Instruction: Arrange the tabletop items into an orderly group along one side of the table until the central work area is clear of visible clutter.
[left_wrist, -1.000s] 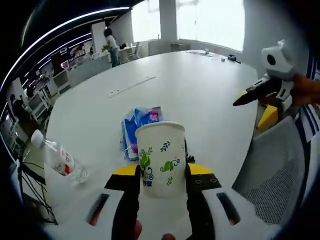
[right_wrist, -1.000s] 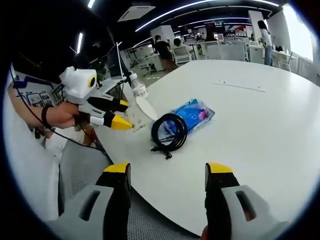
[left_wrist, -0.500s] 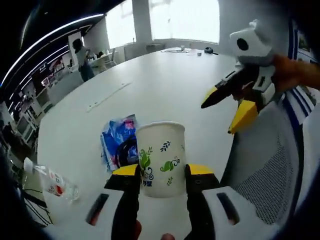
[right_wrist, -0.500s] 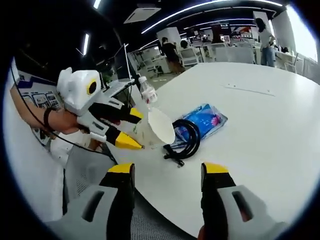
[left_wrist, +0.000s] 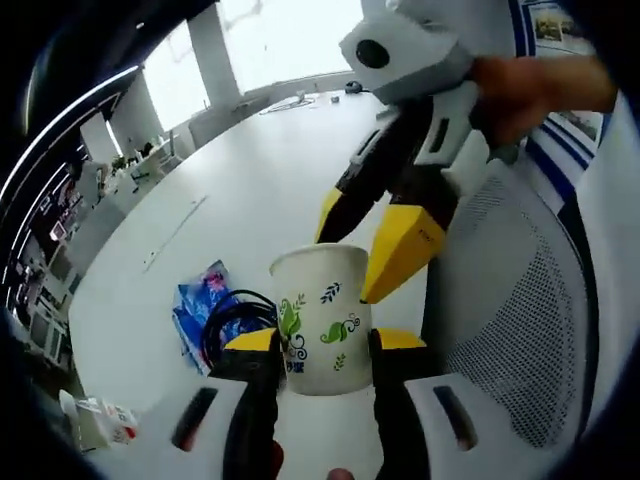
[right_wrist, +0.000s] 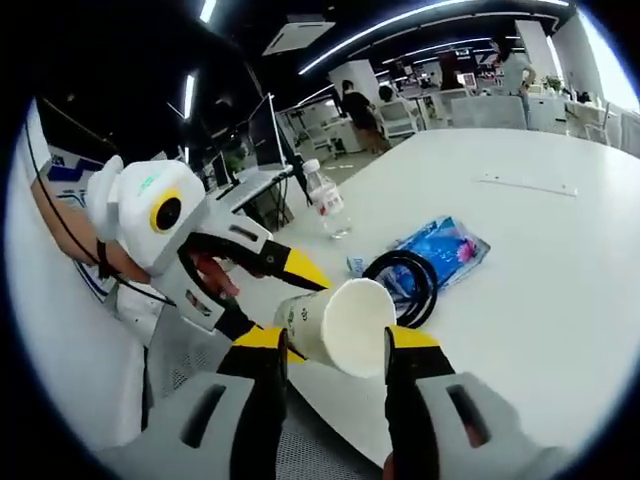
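While the left gripper (left_wrist: 321, 352) grips a white paper cup (left_wrist: 321, 318) printed with green leaves, its yellow-tipped jaws pressed against both sides of the cup, the cup stands upright in the left gripper view, directly ahead of the camera. To the left of that gripper, low at the edge, a clear water bottle (left_wrist: 105, 418) lies on the white table (left_wrist: 250, 190). Just left of the cup and beyond the jaws, a coiled black cable (left_wrist: 232, 322) rests on top of a blue plastic packet (left_wrist: 197, 308). Above and right of the cup the right gripper (left_wrist: 380, 235) reaches in, jaws spread, one tip behind the rim and the other just beside the cup's right wall. A mesh-backed chair (left_wrist: 510, 330) sits to the right.

In the right gripper view, the left gripper (right_wrist: 285, 300) enters from the left, a hand (right_wrist: 215, 280) on its handle, holding the cup (right_wrist: 335, 325) tilted with its open mouth toward the camera. The right gripper (right_wrist: 335, 360) has its jaws parted around that mouth; whether they touch it I cannot tell. Beyond stand the bottle (right_wrist: 325, 200), then the cable (right_wrist: 405, 287) over the packet (right_wrist: 445, 250) to the right.
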